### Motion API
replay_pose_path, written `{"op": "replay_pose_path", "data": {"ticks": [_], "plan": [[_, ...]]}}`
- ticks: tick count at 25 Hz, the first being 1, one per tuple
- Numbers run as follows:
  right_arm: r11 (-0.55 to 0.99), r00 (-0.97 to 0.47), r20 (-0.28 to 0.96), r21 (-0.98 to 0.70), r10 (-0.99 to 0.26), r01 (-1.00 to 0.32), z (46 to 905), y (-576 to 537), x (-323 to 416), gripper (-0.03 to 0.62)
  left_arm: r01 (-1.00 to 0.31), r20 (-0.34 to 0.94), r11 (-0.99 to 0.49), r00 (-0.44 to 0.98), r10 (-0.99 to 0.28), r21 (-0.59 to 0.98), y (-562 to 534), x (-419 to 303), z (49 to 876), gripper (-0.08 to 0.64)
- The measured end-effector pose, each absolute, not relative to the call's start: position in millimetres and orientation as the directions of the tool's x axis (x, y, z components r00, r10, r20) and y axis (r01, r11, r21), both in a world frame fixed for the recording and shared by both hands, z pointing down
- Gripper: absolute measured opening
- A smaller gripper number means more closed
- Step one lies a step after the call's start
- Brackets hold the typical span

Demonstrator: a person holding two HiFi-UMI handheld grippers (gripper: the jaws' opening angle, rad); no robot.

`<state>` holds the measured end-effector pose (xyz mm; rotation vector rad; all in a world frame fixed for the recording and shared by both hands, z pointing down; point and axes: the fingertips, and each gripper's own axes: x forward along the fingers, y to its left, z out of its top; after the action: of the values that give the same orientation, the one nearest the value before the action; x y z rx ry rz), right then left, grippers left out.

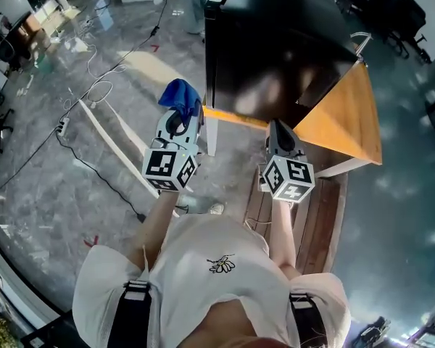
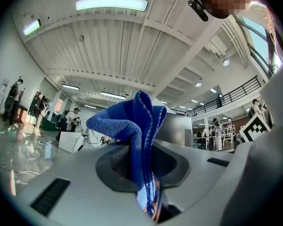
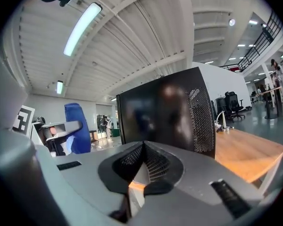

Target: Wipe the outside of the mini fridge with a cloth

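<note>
The black mini fridge [image 1: 275, 42] stands on a wooden table [image 1: 351, 122] ahead of me. In the right gripper view the mini fridge [image 3: 165, 112] fills the middle, with a mesh vent on its side. My left gripper [image 1: 180, 111] is shut on a folded blue cloth [image 1: 181, 94], held left of the fridge and short of it. The blue cloth [image 2: 134, 135] sticks up from between the closed jaws. My right gripper [image 1: 279, 130] is shut with nothing in it, near the table's front edge. From the right gripper view, the left gripper [image 3: 61, 131] and cloth [image 3: 78, 126] show at the left.
Cables [image 1: 87, 93] and a white strip [image 1: 119, 147] lie on the grey floor to the left. Office chairs [image 1: 399, 13] stand behind the table at the far right. People and equipment [image 2: 70, 121] are in the hall's background.
</note>
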<state>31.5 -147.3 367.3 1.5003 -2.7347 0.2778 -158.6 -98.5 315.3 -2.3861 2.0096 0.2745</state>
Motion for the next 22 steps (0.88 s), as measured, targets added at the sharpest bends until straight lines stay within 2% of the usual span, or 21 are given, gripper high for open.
{"op": "replay_pose_path", "data": {"ticks": [22], "plan": [[0.479,-0.487,0.100,-0.097,-0.868,-0.873,356,-146,50,0.009,-0.956,-0.139,-0.255,0.235,-0.962,0.147,-116,-142,319,0.055]]}}
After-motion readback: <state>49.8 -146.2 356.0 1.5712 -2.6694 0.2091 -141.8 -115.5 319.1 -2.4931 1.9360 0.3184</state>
